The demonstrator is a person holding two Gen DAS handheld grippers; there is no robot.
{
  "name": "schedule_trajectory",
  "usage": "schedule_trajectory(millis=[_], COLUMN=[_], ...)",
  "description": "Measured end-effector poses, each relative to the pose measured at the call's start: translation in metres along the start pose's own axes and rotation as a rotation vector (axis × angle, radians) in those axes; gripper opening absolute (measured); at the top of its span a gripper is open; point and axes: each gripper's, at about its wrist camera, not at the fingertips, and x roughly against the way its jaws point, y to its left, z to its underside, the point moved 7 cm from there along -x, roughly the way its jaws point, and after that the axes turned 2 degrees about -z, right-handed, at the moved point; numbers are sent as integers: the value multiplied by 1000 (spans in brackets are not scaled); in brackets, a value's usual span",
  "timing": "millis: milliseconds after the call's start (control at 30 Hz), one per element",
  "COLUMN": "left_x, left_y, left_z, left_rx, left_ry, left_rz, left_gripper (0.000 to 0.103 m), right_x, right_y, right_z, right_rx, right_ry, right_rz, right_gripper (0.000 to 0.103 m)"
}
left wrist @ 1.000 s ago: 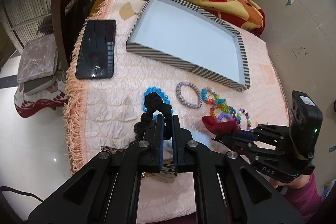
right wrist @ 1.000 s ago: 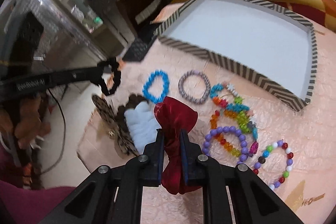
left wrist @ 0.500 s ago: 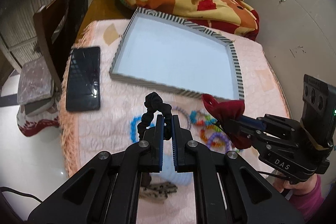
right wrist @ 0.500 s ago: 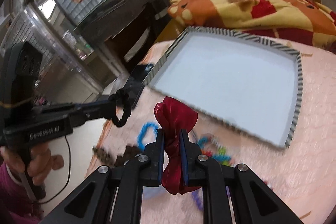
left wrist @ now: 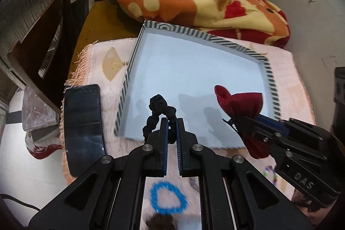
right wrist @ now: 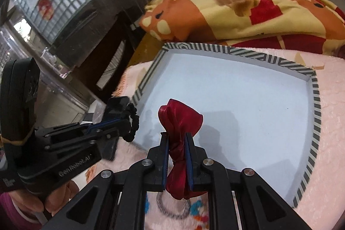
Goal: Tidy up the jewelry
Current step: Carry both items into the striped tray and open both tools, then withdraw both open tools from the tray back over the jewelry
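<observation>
Left gripper [left wrist: 170,122]: jaws clamped on a black scrunchie [left wrist: 158,113]; its loop stands up past the fingertips, long axis running from the jaws toward the tray's far wall, held above the tray's near-left corner.
Right gripper [right wrist: 176,137]: jaws clamped on a dark red scrunchie [right wrist: 180,120]; its long axis follows the fingers, 1 bunched end fanning out beyond the tips toward the tray's floor, the other hanging back between the fingers.
Tray [left wrist: 267,70]: shallow rectangle, pale blue floor, black-and-white striped walls; both scrunchies hang over its near half, not touching the floor, with their shadows cast on it.
Surface: pink quilted cover [left wrist: 289,70] with a fringe at its left edge; the tray sits on it.
Phone [left wrist: 83,122]: dark slab lying flat on the cover just left of the tray.
Room: an orange, yellow and red blanket [left wrist: 194,1] is bunched behind the tray; a dark wooden chair [left wrist: 41,40] stands to the left, over a pale tiled floor.
Left wrist view only: a blue bead bracelet [left wrist: 168,199], blurred, on the cover under the gripper; the phone's whole face; the right gripper entering from the right with the red scrunchie.
Right wrist view only: a hand [right wrist: 54,193] gripping the left gripper's handle; a metal grille window at upper left; blurred beads on the cover below the fingers.
</observation>
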Motion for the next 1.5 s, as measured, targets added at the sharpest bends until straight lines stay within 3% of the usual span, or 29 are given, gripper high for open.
schedule_trajectory(millis=[367, 700, 933, 967, 1067, 1233, 1300, 1367, 1500], left_x=[-49, -61, -43, -41, -38, -42, -40, -35, -23], left_y=[14, 15, 22, 22, 24, 27, 28, 29, 28], left_z=[9, 57, 51, 48, 43, 45, 44, 41, 40], left_rx=[11, 46, 75, 64, 61, 83, 99, 116, 100], left_ry=[110, 222, 165, 149, 131, 146, 140, 120, 98], left_rz=[-16, 32, 10, -3, -17, 6, 36, 56, 56], left_gripper=[5, 5, 5, 5, 6, 17, 34, 41, 43], right_x=[-41, -49, -55, -58, -61, -41, -31, -20, -1], right_y=[-16, -19, -14, -14, -15, -21, -25, -31, -35], right_z=[0, 9, 7, 7, 10, 10, 10, 12, 20], right_rx=[-93, -119, -121, -127, -139, -149, -155, -161, -165], right_ry=[68, 115, 117, 123, 151, 108, 97, 86, 74], right_rz=[1, 6, -1, -5, -15, -4, 11, 21, 33], right_gripper=[13, 13, 13, 16, 40, 42, 44, 45, 47])
